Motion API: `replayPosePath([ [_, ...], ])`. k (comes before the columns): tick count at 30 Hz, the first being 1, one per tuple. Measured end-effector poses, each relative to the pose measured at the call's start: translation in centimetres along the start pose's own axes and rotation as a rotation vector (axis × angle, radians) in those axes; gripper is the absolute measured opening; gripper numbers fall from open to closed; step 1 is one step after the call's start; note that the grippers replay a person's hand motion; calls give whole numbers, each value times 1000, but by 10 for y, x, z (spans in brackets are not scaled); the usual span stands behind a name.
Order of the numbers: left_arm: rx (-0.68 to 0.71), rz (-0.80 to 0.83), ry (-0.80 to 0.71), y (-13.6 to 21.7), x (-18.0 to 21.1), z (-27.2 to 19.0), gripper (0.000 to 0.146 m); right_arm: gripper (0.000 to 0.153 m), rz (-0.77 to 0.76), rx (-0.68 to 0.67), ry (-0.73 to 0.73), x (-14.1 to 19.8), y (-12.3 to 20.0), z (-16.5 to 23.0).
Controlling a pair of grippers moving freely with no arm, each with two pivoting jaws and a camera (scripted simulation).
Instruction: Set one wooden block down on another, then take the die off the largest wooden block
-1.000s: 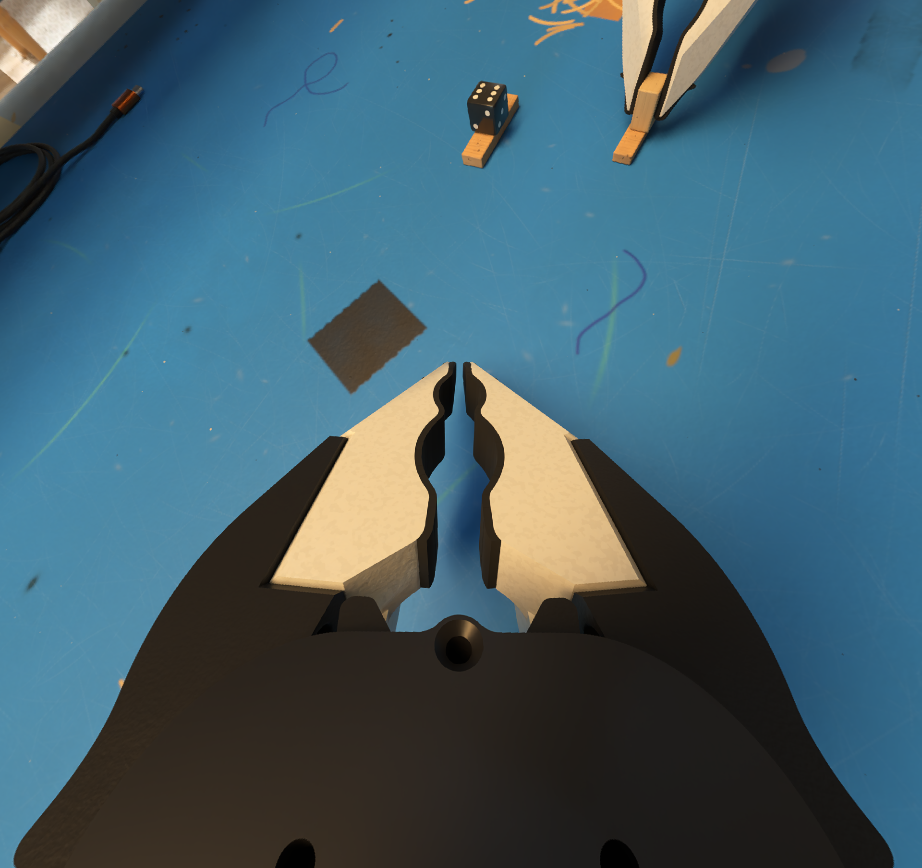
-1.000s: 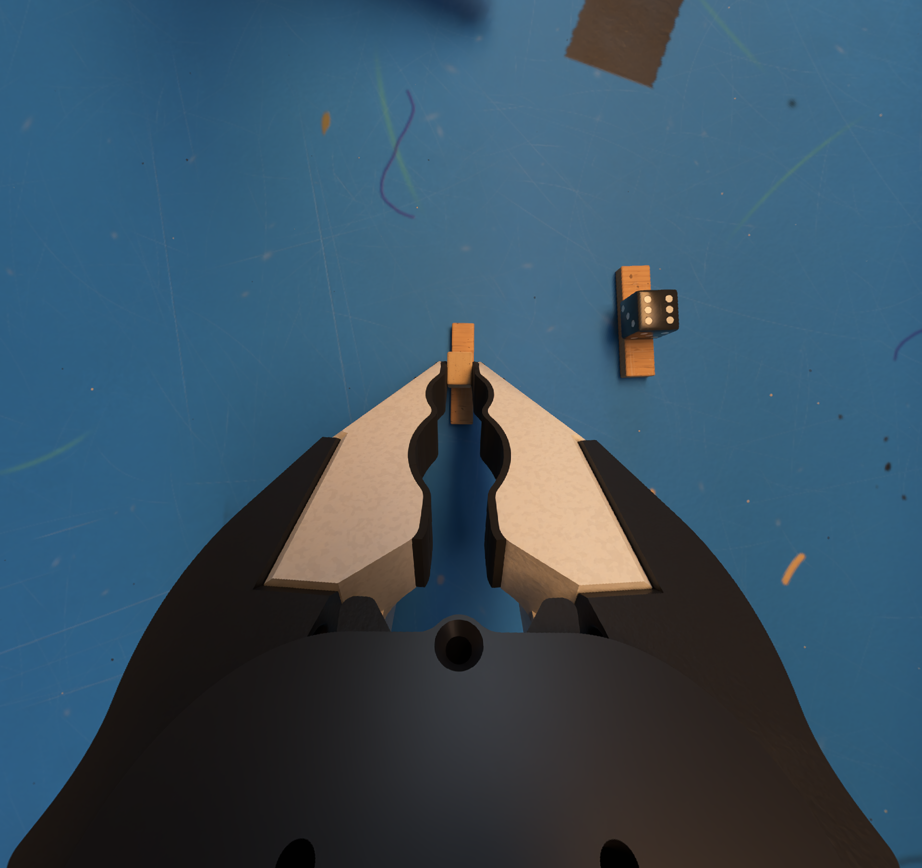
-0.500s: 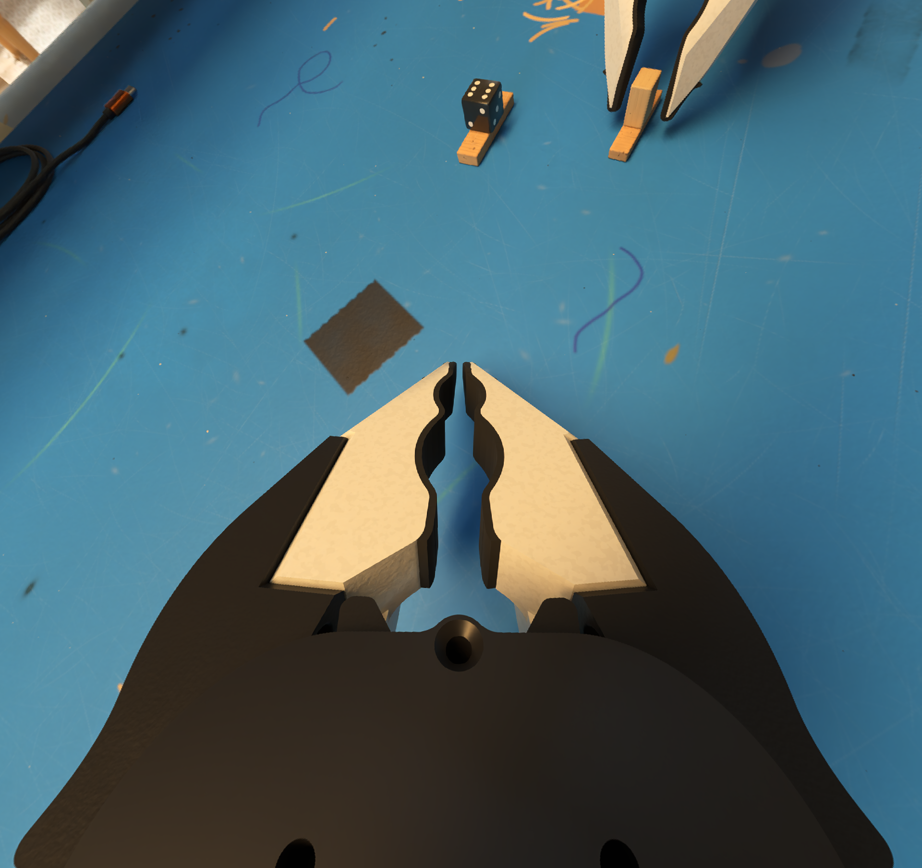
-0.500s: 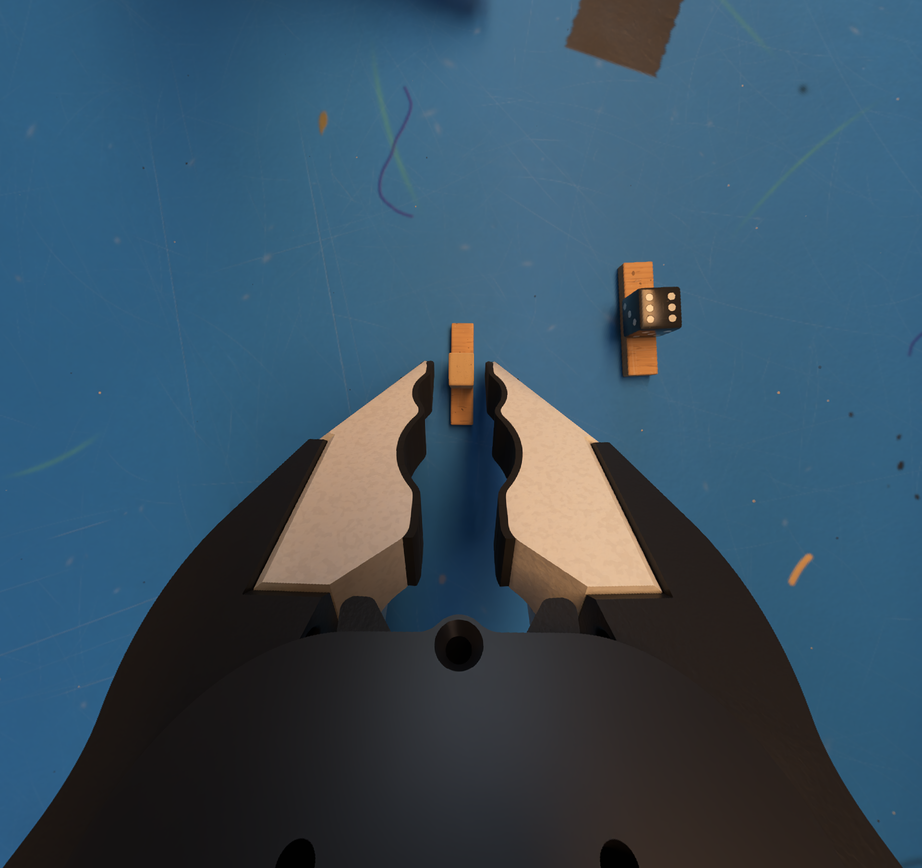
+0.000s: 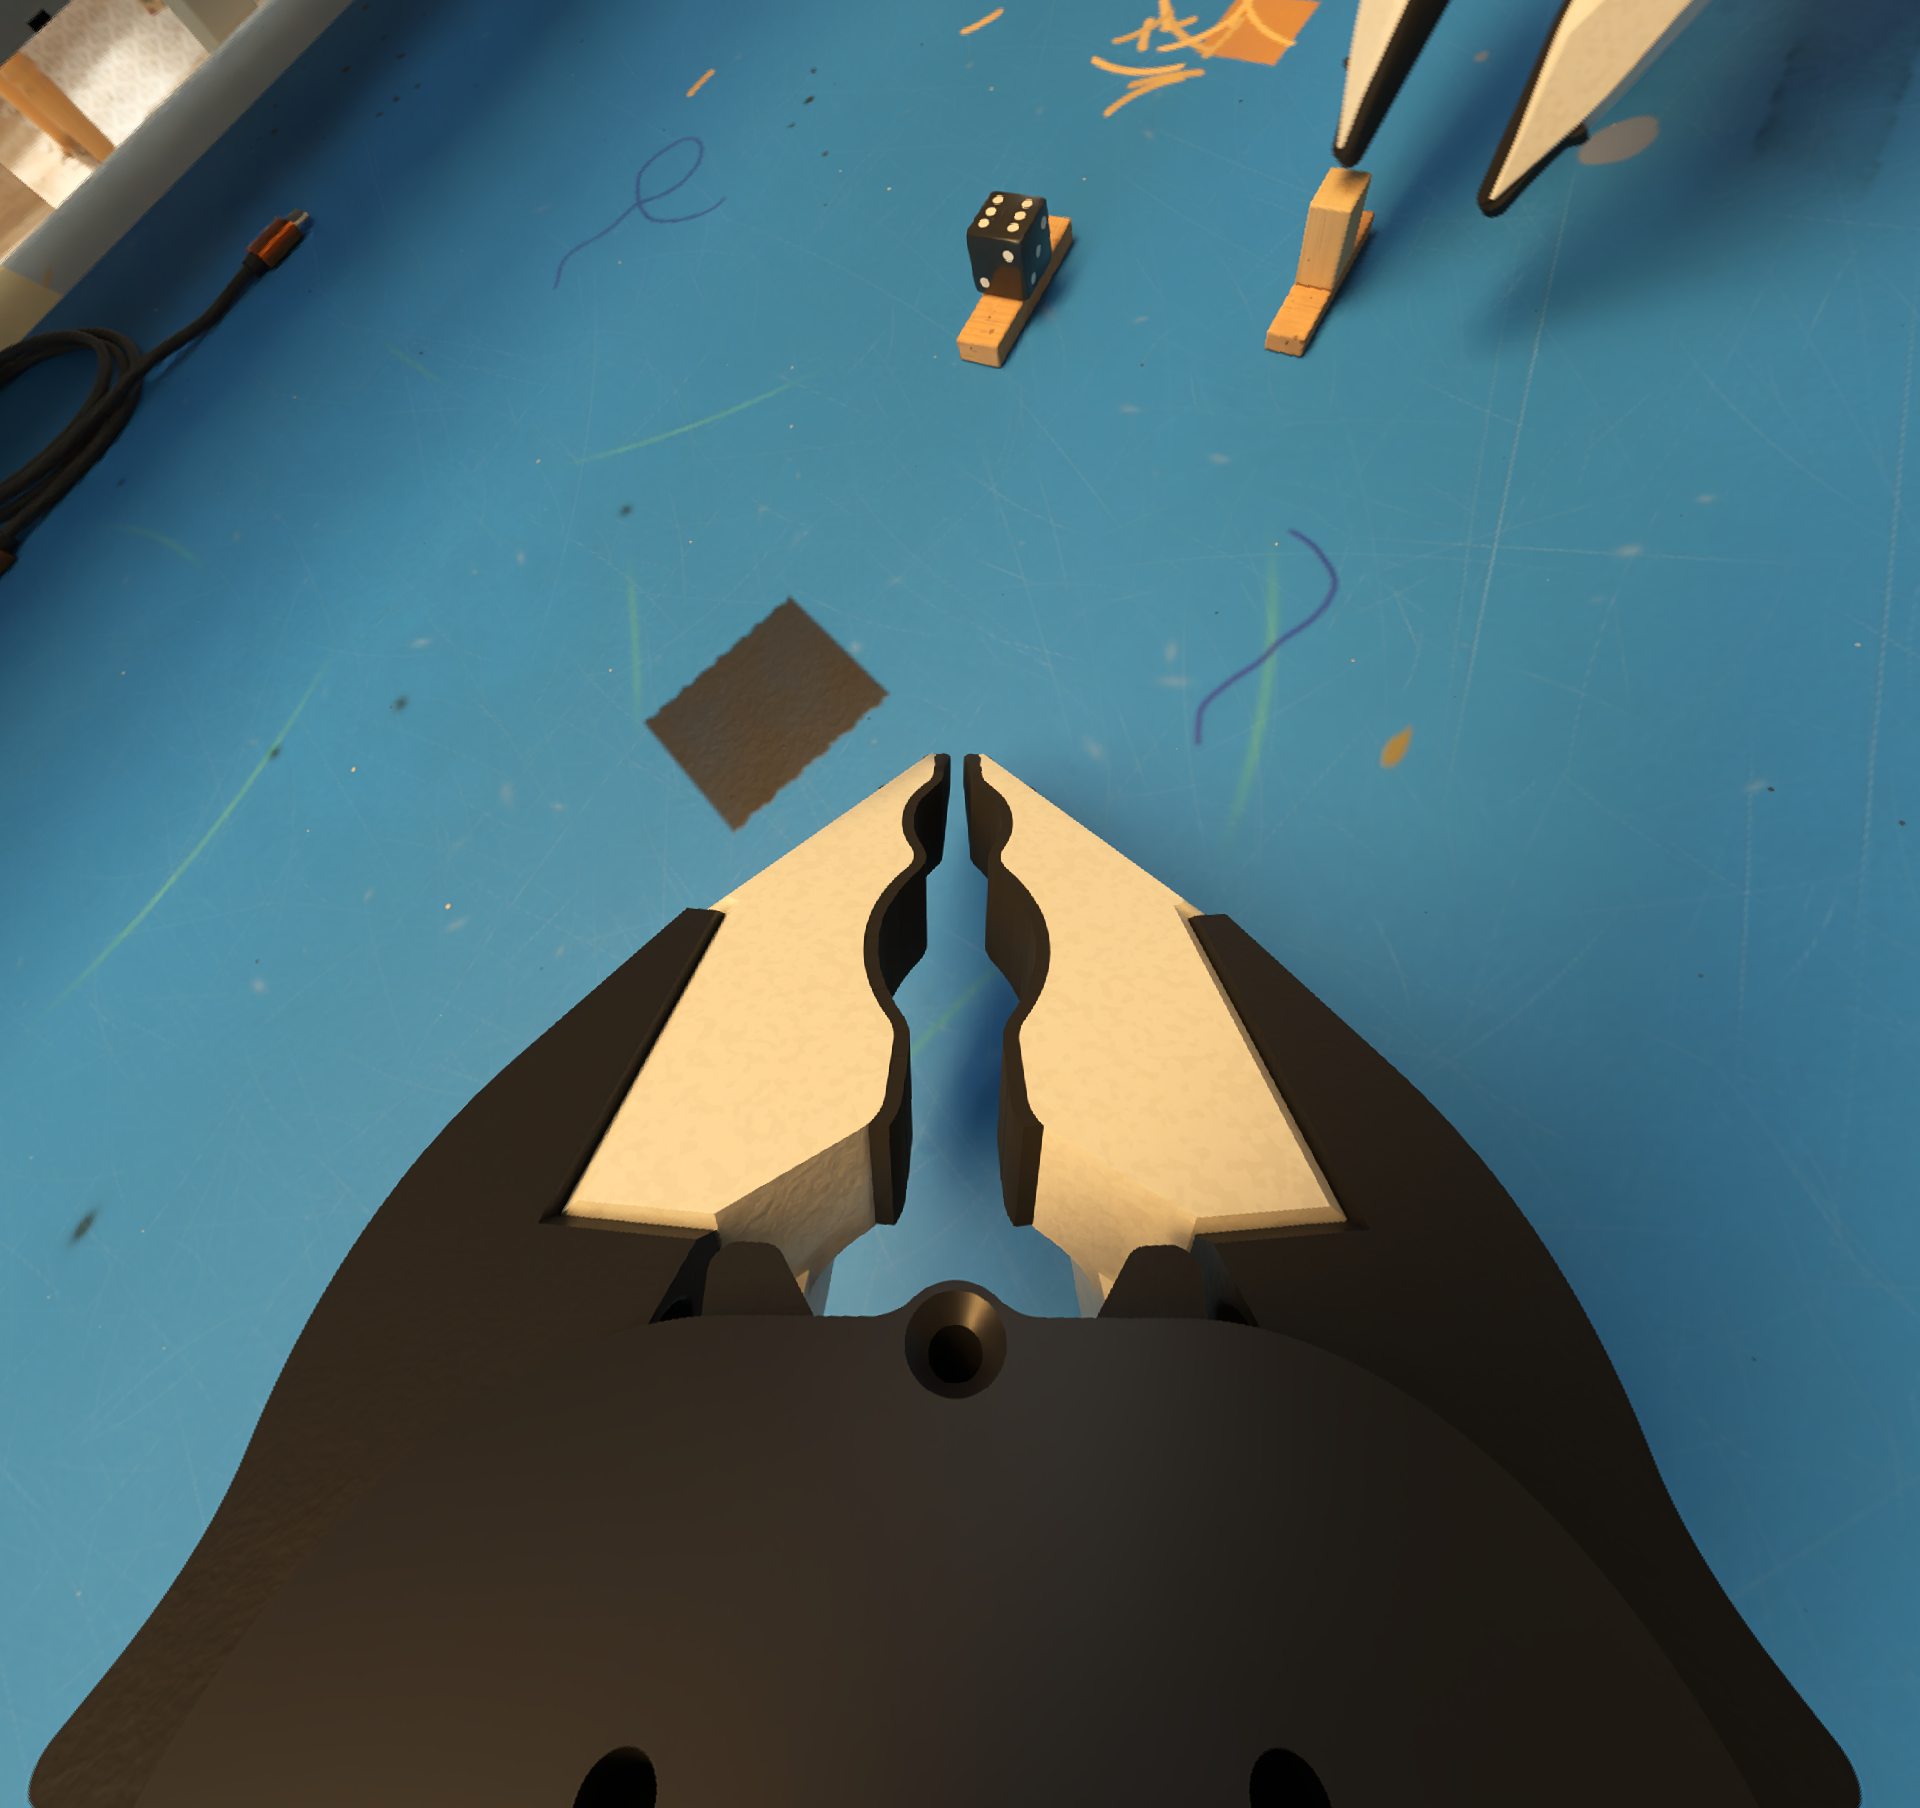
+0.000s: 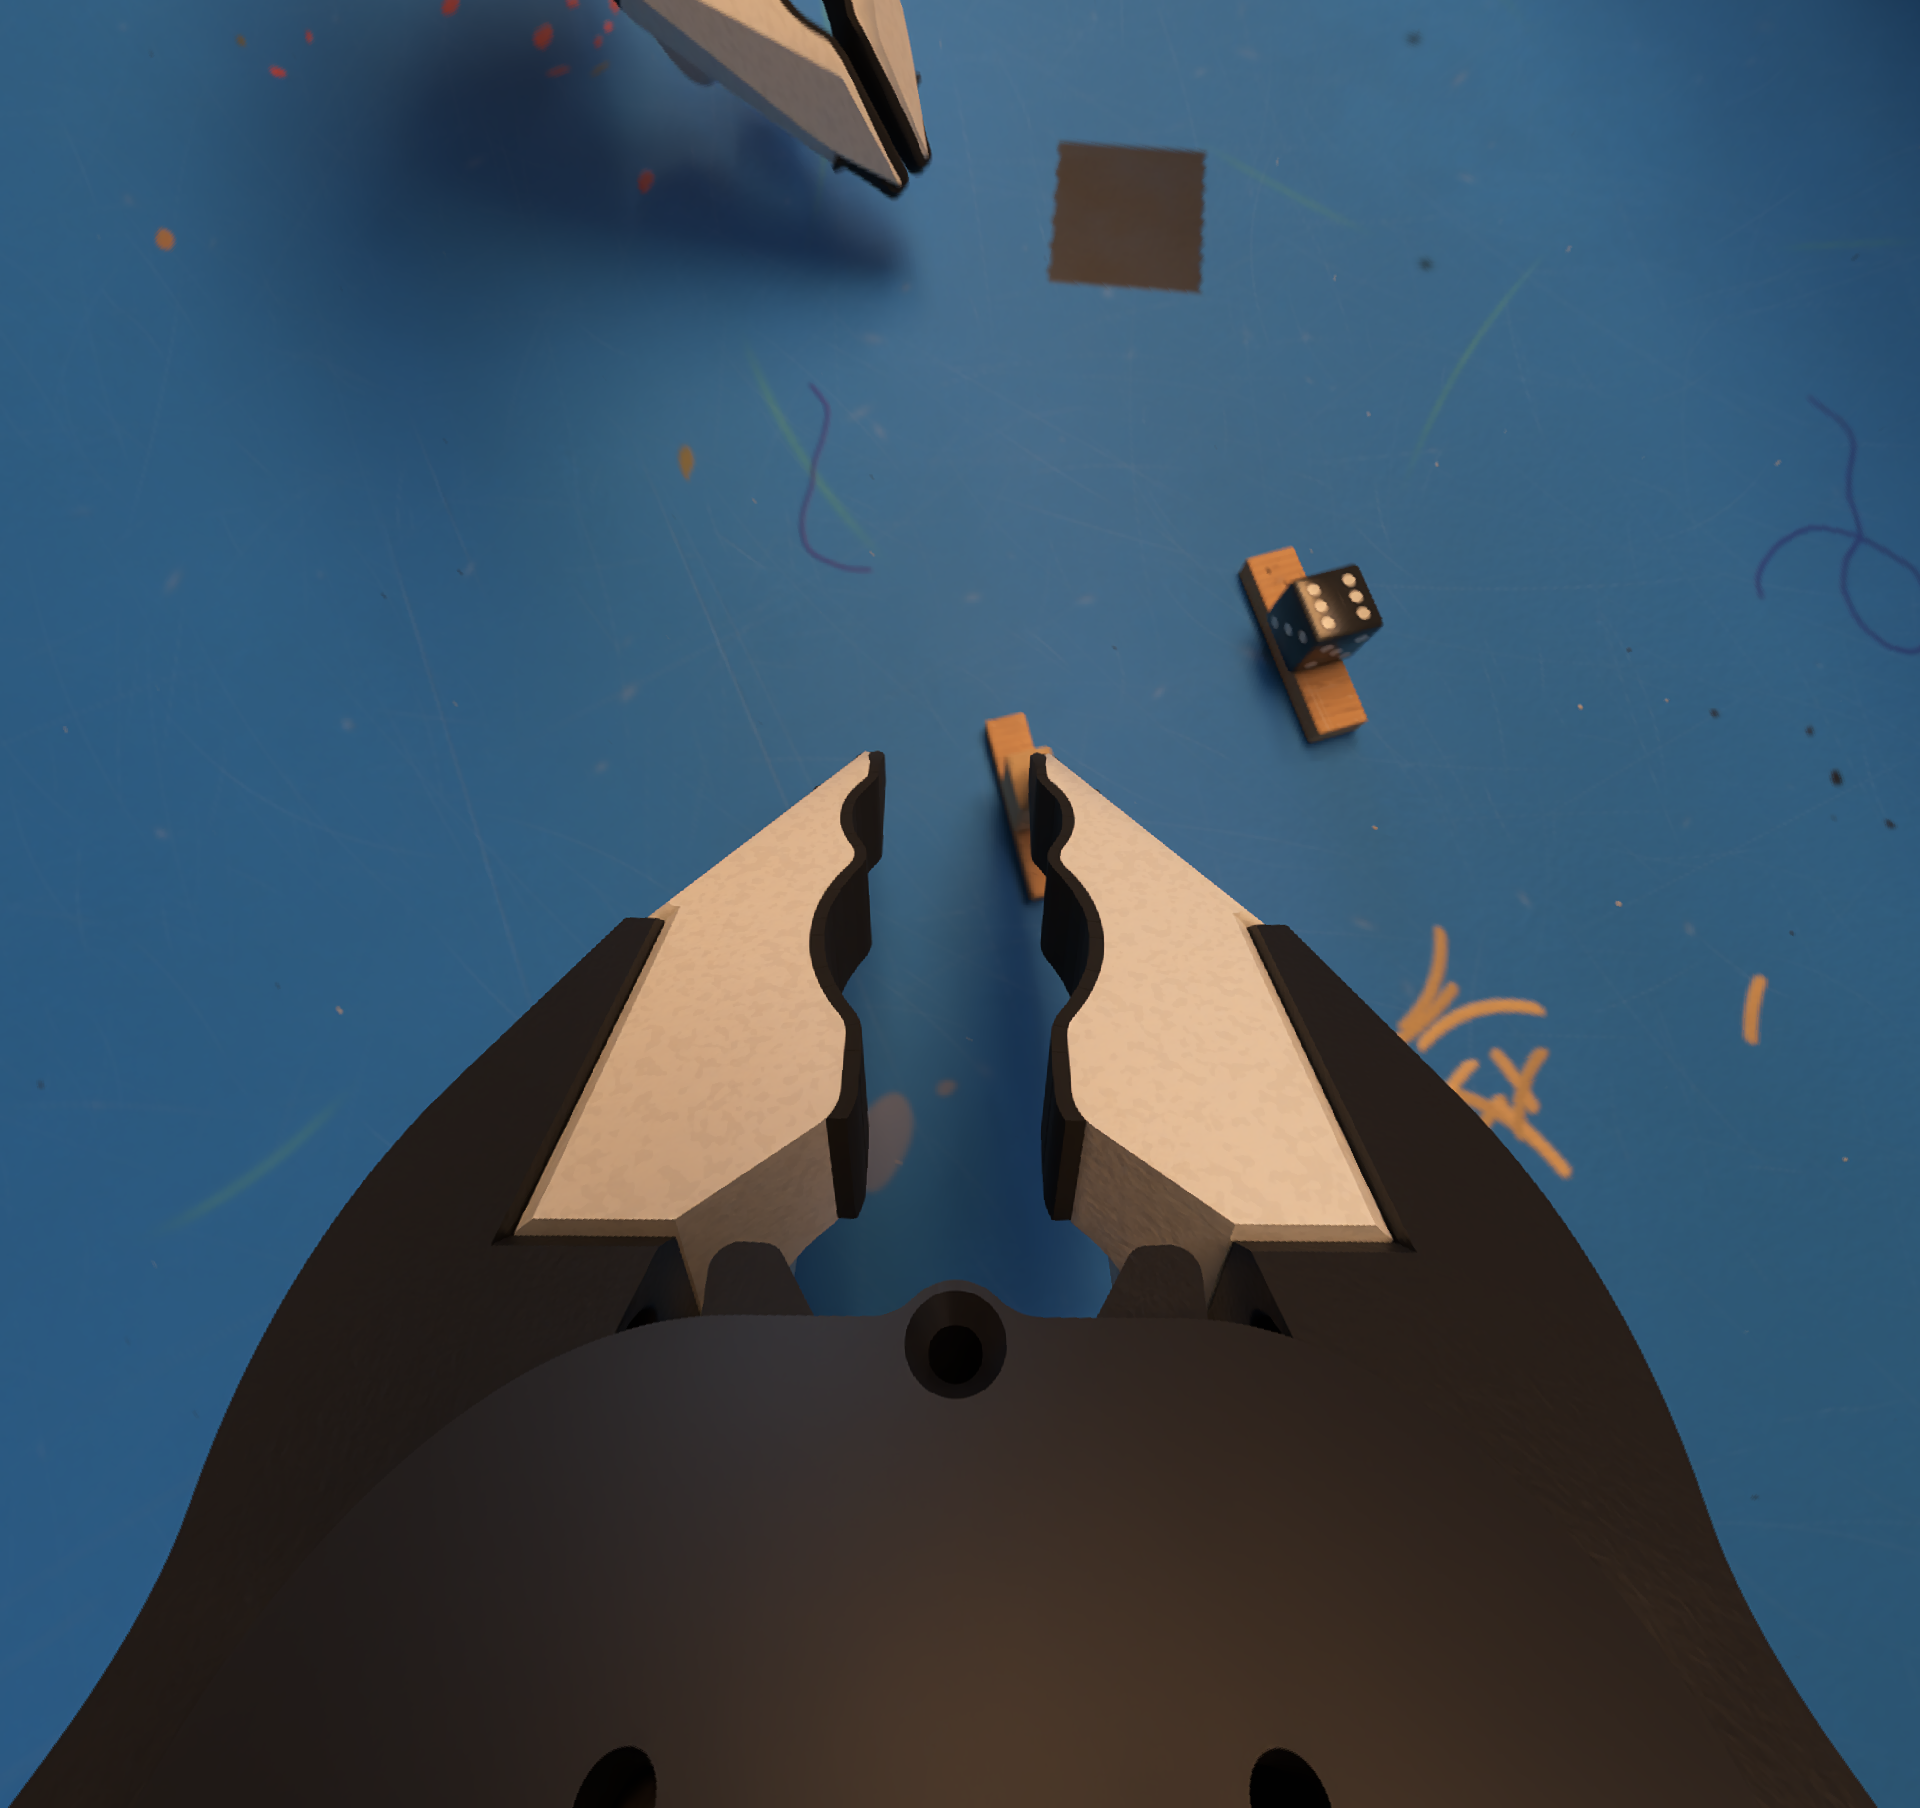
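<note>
A black die (image 5: 1006, 241) sits on a flat wooden block (image 5: 997, 330) in the left wrist view. To its right, a small pale block (image 5: 1335, 220) stands on another flat block (image 5: 1299, 324). My right gripper (image 5: 1423, 179) hangs open just above and right of that stack, touching nothing. In the right wrist view the right gripper (image 6: 956, 759) is open and empty; the stack (image 6: 1006, 745) is partly hidden behind its right finger, and the die (image 6: 1330, 610) on its block (image 6: 1330, 704) lies further right. My left gripper (image 5: 956, 761) is shut and empty, well short of the blocks.
A brown square patch (image 5: 767, 709) lies on the blue table just ahead-left of the left gripper. A black cable (image 5: 104, 376) and the table edge are at the far left. Orange scribbles (image 5: 1195, 44) mark the surface behind the blocks.
My right gripper opened, let go of the small block, then rose and drew off to the side. The small block stays on the flat block. The left gripper barely moved.
</note>
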State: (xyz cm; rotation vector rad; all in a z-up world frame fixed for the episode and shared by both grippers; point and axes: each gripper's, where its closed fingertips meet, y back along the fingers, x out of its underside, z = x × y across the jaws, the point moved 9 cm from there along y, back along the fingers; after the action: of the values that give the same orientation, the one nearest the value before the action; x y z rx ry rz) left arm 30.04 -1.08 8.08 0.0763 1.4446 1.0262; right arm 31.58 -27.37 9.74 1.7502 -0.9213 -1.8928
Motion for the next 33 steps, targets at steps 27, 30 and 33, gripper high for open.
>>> replayPosePath([
  [27,-1,-3,-15,1,0,-1,1,26,180,-69,154,-38,-27,-82],
  [30,1,0,-16,0,1,-2,1,26,232,-141,184,-38,-39,-91],
  [33,3,4,-22,-1,1,-2,1,20,281,-211,210,-39,-48,-95],
])
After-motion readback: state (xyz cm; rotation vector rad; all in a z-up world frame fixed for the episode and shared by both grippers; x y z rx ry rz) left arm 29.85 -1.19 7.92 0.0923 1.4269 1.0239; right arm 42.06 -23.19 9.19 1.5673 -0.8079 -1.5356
